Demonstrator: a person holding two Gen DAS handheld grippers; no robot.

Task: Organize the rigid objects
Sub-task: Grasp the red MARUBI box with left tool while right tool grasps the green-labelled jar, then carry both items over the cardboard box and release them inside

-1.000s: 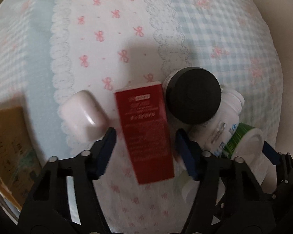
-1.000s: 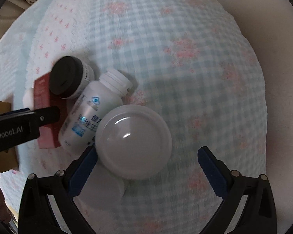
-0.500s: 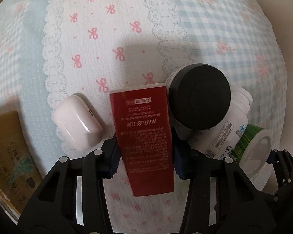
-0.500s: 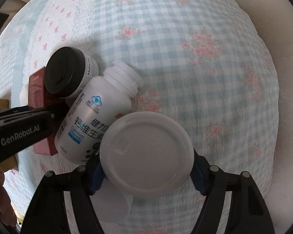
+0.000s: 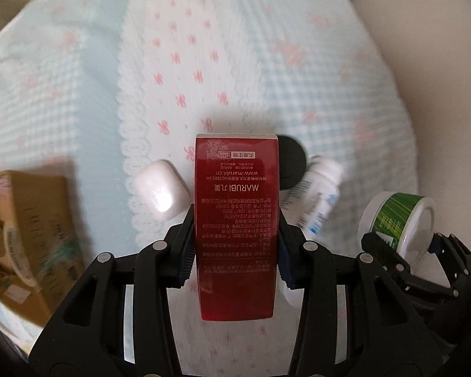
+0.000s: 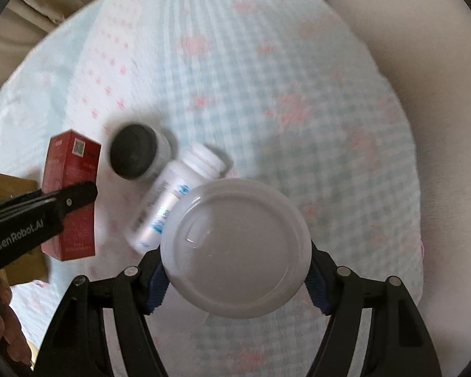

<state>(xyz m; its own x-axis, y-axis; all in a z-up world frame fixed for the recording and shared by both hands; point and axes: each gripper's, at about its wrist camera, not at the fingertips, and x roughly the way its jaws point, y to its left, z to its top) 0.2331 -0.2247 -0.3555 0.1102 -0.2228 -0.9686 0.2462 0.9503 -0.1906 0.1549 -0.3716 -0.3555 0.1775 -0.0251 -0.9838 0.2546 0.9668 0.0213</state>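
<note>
Red carton (image 5: 237, 229) clamped in my left claw (image 5: 235, 248), white-lidded tub (image 6: 235, 253) clamped in my right claw (image 6: 235, 282), both lifted off the bedspread (image 6: 267, 78); dark-capped jar (image 6: 135, 152), white bottle (image 6: 175, 194) and earbud case (image 5: 160, 190) remained unsorted.

A bed is covered by a checked blue bedspread (image 5: 345, 94) with a white, pink-bowed panel (image 5: 185, 62). A beige cushioned surface (image 6: 439, 94) is seen beside it.

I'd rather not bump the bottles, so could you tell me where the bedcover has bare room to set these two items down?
The checked cloth beyond the white bottle and right of the black-lidded jar is bare, as is the bow-print strip beyond the red box. It is crowded around the earbud case, jar and bottle, with the cardboard box at left.
</note>
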